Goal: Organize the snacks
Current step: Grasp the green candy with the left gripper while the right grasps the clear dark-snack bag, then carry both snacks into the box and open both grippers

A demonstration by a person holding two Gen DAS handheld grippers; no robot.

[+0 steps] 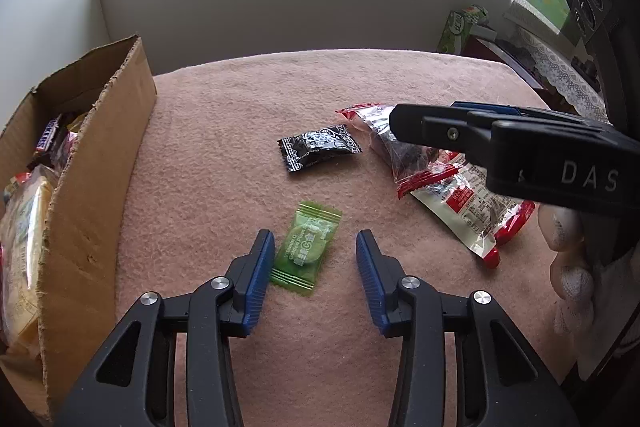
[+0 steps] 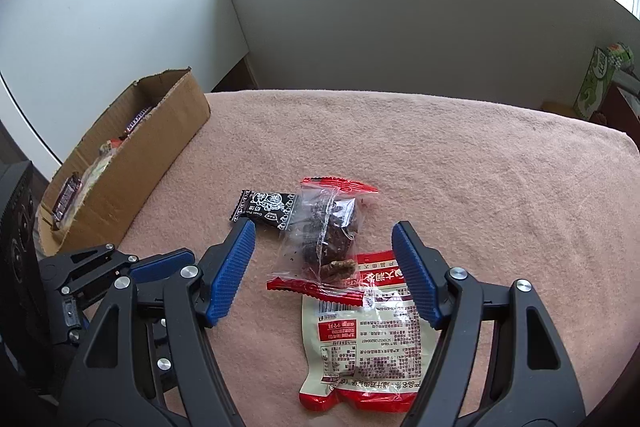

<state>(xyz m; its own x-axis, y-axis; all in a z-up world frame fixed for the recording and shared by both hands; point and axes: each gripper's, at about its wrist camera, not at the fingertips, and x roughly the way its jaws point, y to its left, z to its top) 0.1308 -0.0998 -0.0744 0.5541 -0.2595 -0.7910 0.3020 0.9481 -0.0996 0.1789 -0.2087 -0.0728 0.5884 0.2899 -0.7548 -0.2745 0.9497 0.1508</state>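
A green candy packet (image 1: pixel 308 249) lies on the pink cloth between the fingers of my open left gripper (image 1: pixel 316 255). A black packet (image 1: pixel 319 153) (image 2: pixel 265 211) lies beyond it. A clear red-edged packet (image 1: pixel 404 151) (image 2: pixel 326 239) partly overlaps a white-and-red packet (image 1: pixel 474 209) (image 2: pixel 362 343). My right gripper (image 2: pixel 324 259) is open over these two packets; its body (image 1: pixel 516 155) shows in the left wrist view. A cardboard box (image 1: pixel 92 163) (image 2: pixel 132 155) on the left holds several snacks.
The pink cloth (image 1: pixel 340 87) (image 2: pixel 480 167) covers the table. A grey wall stands behind the table. A green carton (image 1: pixel 456 29) (image 2: pixel 598 85) sits past the far right corner. My left gripper (image 2: pixel 120 275) shows at the lower left of the right wrist view.
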